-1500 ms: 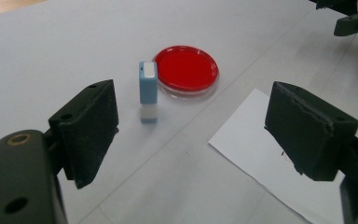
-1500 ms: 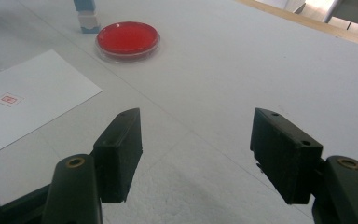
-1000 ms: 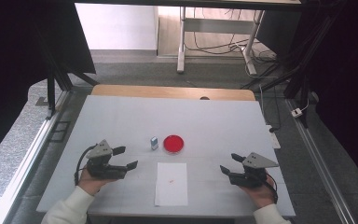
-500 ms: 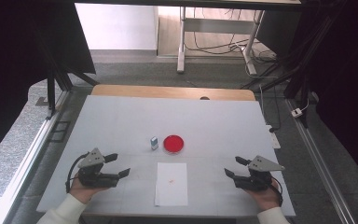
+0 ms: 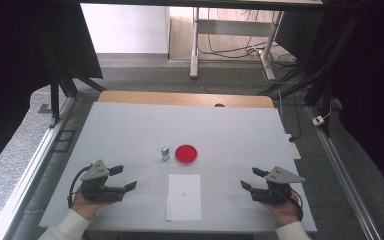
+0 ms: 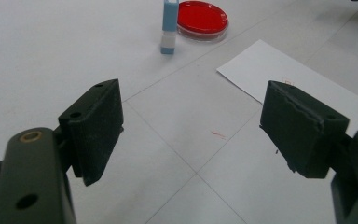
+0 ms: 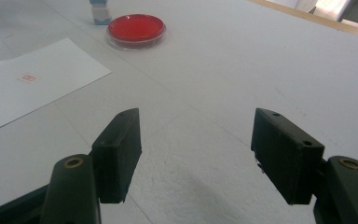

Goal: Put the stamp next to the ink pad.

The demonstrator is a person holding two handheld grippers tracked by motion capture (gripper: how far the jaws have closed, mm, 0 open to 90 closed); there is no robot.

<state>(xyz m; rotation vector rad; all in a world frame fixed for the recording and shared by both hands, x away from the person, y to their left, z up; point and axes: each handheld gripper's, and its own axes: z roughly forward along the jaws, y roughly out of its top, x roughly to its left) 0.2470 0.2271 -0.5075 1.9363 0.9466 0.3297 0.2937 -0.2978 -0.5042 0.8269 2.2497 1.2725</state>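
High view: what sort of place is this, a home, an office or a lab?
Most likely a lab or recording workspace. A white table stands between dark curtains, cables trail over the floor behind it, and on it sit a red dish, a small stamp-like block and a paper sheet.

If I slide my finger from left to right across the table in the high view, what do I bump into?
Left black two-jaw gripper → small blue and white upright block → flat white paper sheet → round red shallow dish → right black two-jaw gripper.
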